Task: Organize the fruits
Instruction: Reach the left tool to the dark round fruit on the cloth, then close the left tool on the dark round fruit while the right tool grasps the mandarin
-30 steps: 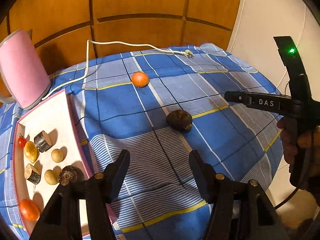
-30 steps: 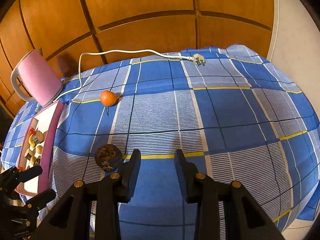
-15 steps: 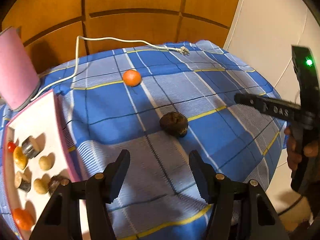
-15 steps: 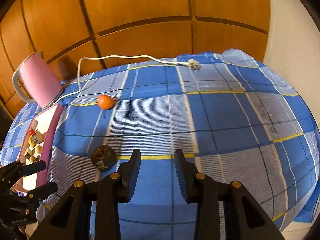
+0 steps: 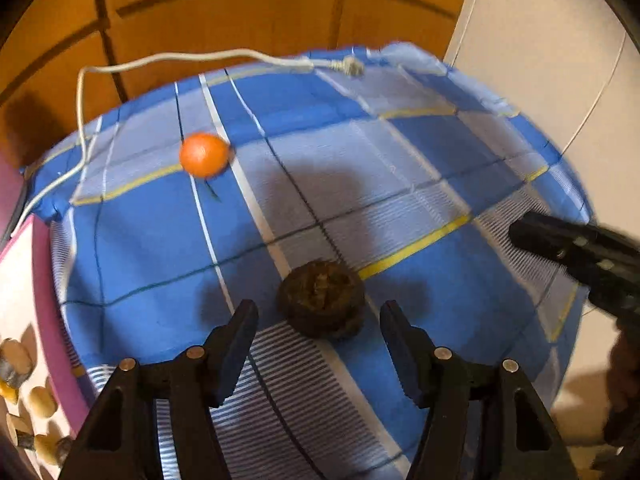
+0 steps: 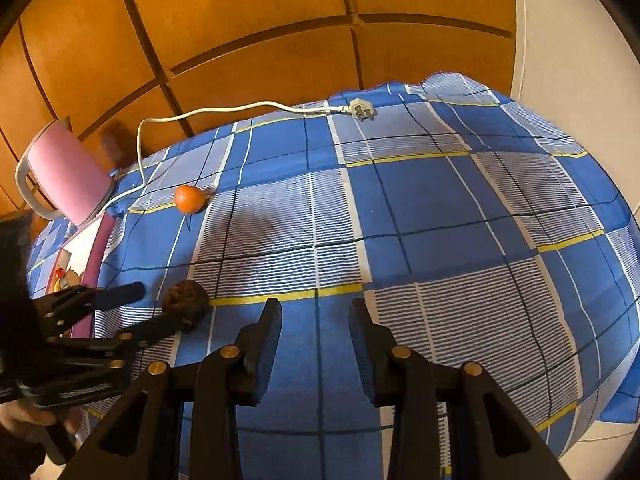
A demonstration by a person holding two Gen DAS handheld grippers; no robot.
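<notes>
A dark brown, rough round fruit [image 5: 322, 298] lies on the blue checked cloth. My left gripper [image 5: 319, 311] is open, with a fingertip on each side of the fruit and a gap left on both sides. The right wrist view shows the same: the left gripper [image 6: 164, 306] reaches in from the left around the brown fruit [image 6: 188, 298]. An orange fruit [image 5: 204, 155] rests farther back on the cloth [image 6: 189, 199]. My right gripper [image 6: 315, 312] hovers over bare cloth, its fingers a little apart and holding nothing. It also enters the left wrist view from the right [image 5: 560, 244].
A pink-rimmed white tray [image 5: 52, 300] with several small fruits and wood pieces sits at the left [image 6: 98, 248]. A pink kettle [image 6: 68, 172] stands behind it; its white cord ends in a plug [image 6: 362, 110] at the back. Wooden panels rise behind the table.
My left gripper has moved forward and down to the brown fruit, which now sits between its fingertips. The tray has slid to the left edge of its view. The right gripper barely shifted.
</notes>
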